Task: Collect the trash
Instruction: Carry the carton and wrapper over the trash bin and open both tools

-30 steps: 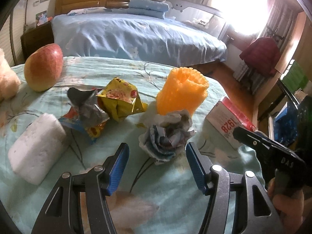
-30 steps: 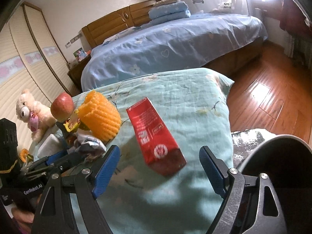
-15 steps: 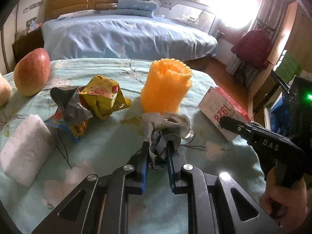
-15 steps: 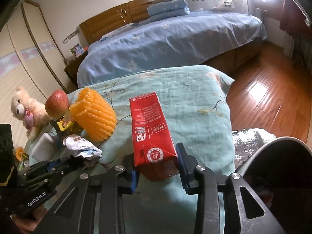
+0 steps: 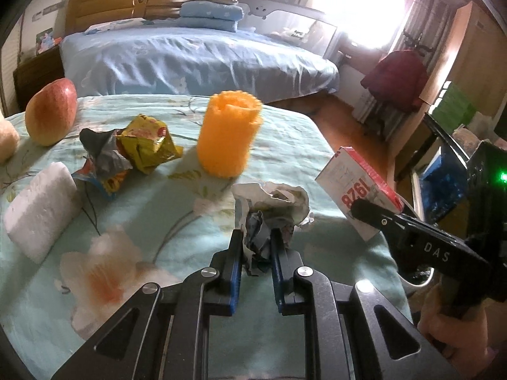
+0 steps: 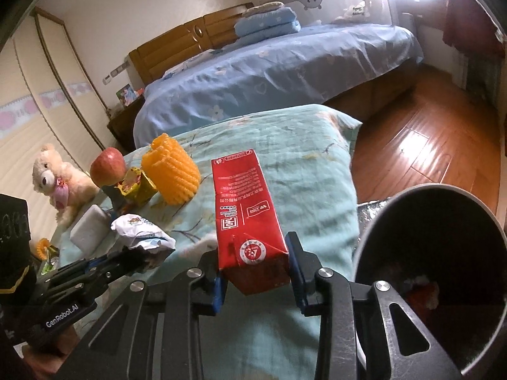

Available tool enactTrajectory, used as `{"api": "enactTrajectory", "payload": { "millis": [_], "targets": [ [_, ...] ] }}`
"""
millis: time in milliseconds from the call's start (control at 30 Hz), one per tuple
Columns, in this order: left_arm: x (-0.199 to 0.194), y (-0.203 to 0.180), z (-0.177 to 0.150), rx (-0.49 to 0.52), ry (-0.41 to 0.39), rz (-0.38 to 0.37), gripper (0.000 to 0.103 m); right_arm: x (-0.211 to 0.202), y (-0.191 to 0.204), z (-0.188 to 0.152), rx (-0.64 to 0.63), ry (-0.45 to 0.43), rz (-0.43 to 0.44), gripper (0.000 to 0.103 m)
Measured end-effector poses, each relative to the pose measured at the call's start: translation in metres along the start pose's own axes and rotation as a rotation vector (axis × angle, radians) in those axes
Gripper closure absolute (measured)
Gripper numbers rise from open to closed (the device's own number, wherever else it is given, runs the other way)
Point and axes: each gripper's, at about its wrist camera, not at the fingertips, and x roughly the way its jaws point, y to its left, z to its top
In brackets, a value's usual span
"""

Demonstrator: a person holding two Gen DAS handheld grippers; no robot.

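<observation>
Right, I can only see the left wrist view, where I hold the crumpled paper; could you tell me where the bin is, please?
Observer: The bin stands at the right of the right wrist view, beside the turquoise bedspread, its mouth open.
Operator: Thank you. Is anything in it already?
Observer: Something pale and reddish lies at the bottom; I cannot tell what.
Operator: And does the right gripper really hold the carton?
Observer: Yes, the right gripper has its jaws closed on the base of the red carton.
Operator: Anything else nearby?
Observer: A teddy bear sits beyond the apple.
</observation>
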Motion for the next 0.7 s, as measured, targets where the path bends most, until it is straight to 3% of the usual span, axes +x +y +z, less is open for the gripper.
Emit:
{"api": "enactTrajectory", "payload": {
  "millis": [700],
  "targets": [
    [-0.012,-0.07,-0.025,0.083,0.022,-0.082,0.088,-0.069,-0.041,-0.036,0.091,-0.075,-0.072,0.07]
  ]
}}
